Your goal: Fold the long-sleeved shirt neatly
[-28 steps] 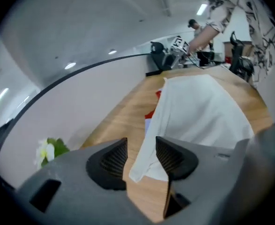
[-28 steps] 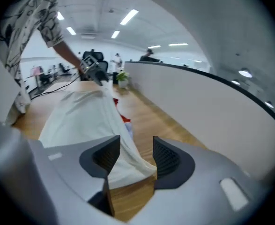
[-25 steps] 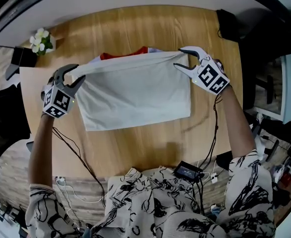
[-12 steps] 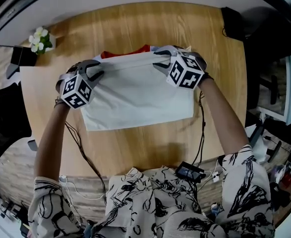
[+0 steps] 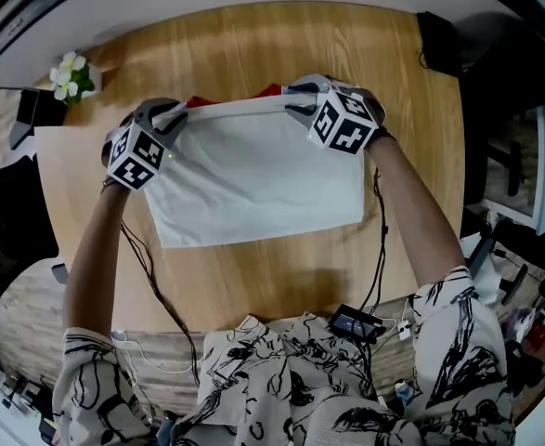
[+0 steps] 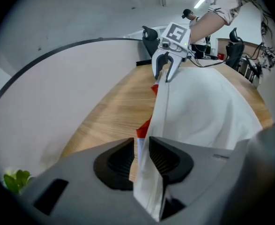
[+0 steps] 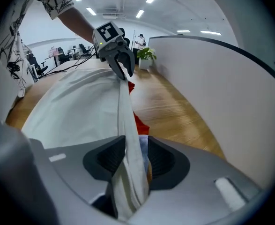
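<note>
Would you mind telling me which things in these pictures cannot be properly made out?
- Shirt sleeves: none visible in any view, presumably under the folded white panel.
- Red part: all views, mostly behind the white upper edge; collar or print unclear.
- Black device at the table edge: head view, too small to identify.

from the head we look steeply down on the desk [image 5: 253, 277], the whole shirt [image 5: 253, 175] in frame. the left tool [image 5: 168, 117] camera rides close behind its jaws at the shirt's far edge, facing the right tool [image 6: 164, 76]; the right one mirrors it. all three share that edge.
</note>
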Demonstrator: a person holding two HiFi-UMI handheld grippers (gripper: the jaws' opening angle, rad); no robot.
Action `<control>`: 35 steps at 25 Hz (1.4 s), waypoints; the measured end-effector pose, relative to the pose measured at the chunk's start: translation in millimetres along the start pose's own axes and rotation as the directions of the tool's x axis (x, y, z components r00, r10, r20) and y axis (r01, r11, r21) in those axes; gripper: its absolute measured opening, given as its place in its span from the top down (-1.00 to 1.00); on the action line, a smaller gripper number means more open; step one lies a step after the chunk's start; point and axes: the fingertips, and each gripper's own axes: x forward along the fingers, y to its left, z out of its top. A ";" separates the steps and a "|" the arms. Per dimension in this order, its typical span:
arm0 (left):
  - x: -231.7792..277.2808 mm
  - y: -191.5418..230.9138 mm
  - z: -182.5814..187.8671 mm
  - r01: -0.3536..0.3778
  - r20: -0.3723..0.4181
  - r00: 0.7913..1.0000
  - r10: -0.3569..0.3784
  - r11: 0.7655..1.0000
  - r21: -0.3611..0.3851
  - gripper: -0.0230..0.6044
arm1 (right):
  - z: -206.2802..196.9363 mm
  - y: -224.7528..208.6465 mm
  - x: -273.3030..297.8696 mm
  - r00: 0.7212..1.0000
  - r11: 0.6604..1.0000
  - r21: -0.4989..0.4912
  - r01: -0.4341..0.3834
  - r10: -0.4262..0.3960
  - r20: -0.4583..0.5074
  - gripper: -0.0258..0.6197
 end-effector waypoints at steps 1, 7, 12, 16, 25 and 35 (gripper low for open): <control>0.8 4.1 0.0 -0.012 -0.001 1.000 0.012 1.000 -0.009 0.59 | -0.3 -3.3 1.4 1.000 1.000 0.013 0.008 -0.009 0.002 0.42; -12.3 17.9 14.8 -0.046 0.064 0.997 0.049 0.997 -0.054 0.60 | -0.4 -19.7 -0.4 0.999 0.997 0.060 0.044 -0.046 0.022 0.42; -10.2 -16.9 2.7 0.050 0.017 0.998 -0.052 0.993 0.103 0.53 | 17.0 -2.0 -4.6 0.996 0.999 0.031 -0.031 0.029 0.090 0.35; 4.7 -15.9 -7.6 0.069 -0.043 0.997 -0.065 0.991 0.113 0.61 | 7.1 -3.2 10.4 0.999 0.999 0.002 -0.037 0.036 0.024 0.45; 1.7 14.5 -5.4 0.079 -0.002 0.997 -0.080 0.989 -0.128 0.56 | -7.2 -24.9 9.4 0.997 0.973 0.224 -0.059 0.047 0.057 0.41; -62.3 44.6 -30.8 -0.042 0.192 0.975 0.108 0.947 -0.318 0.21 | -49.5 -67.2 -51.1 0.965 0.866 0.487 0.110 -0.210 0.155 0.46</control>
